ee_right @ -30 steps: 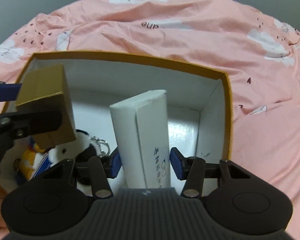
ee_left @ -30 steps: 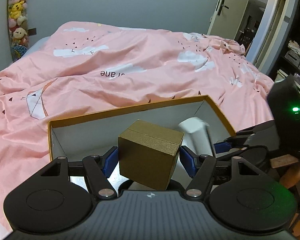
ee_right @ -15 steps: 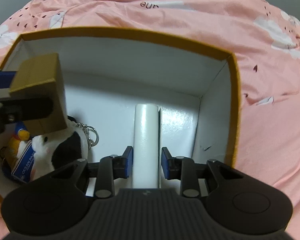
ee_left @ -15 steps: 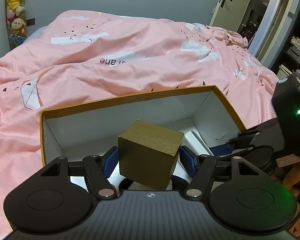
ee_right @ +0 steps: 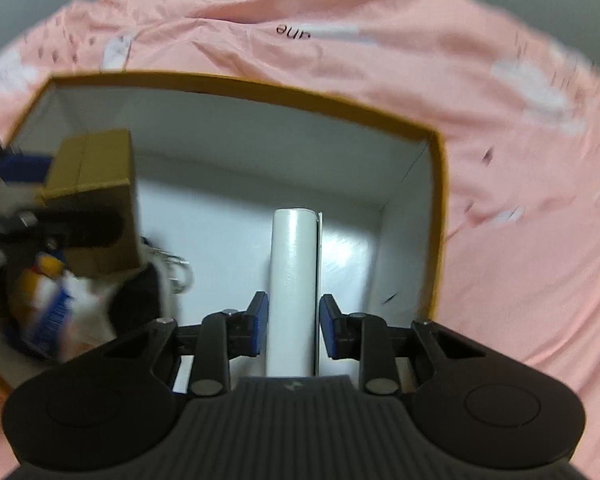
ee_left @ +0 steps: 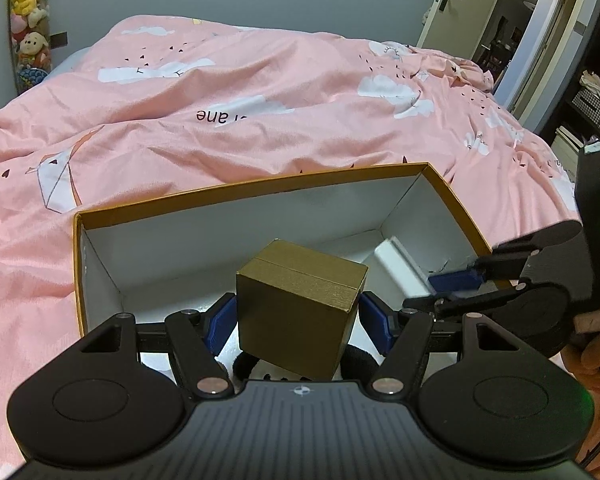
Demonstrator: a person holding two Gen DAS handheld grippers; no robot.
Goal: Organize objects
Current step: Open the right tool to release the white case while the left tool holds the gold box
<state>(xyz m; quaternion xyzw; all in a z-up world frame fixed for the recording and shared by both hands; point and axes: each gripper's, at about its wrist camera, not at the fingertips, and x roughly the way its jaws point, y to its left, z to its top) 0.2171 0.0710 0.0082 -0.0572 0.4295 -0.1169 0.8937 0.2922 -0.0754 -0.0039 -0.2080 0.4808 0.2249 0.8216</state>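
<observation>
An orange-rimmed cardboard box (ee_left: 260, 190) with white inside stands on the pink bed. My left gripper (ee_left: 296, 320) is shut on a gold cube box (ee_left: 296, 304), held above the big box's left part; it also shows in the right wrist view (ee_right: 94, 200). My right gripper (ee_right: 293, 326) has its blue pads just apart from a long white carton (ee_right: 294, 280) that lies flat on the box floor by the right wall (ee_right: 410, 220). The carton also shows in the left wrist view (ee_left: 400, 268). A black-and-white plush keychain (ee_right: 140, 296) lies under the gold box.
A pink quilt (ee_left: 260, 100) covers the bed around the box. Plush toys (ee_left: 30, 20) hang at the far left wall. A door (ee_left: 448, 4) and shelves (ee_left: 596, 92) are at the right. A colourful packet (ee_right: 48, 308) lies in the box's left corner.
My right gripper lowered the white carton from upright to flat on the box floor and its pads have opened off it. My left gripper still holds the gold box, slightly higher.
</observation>
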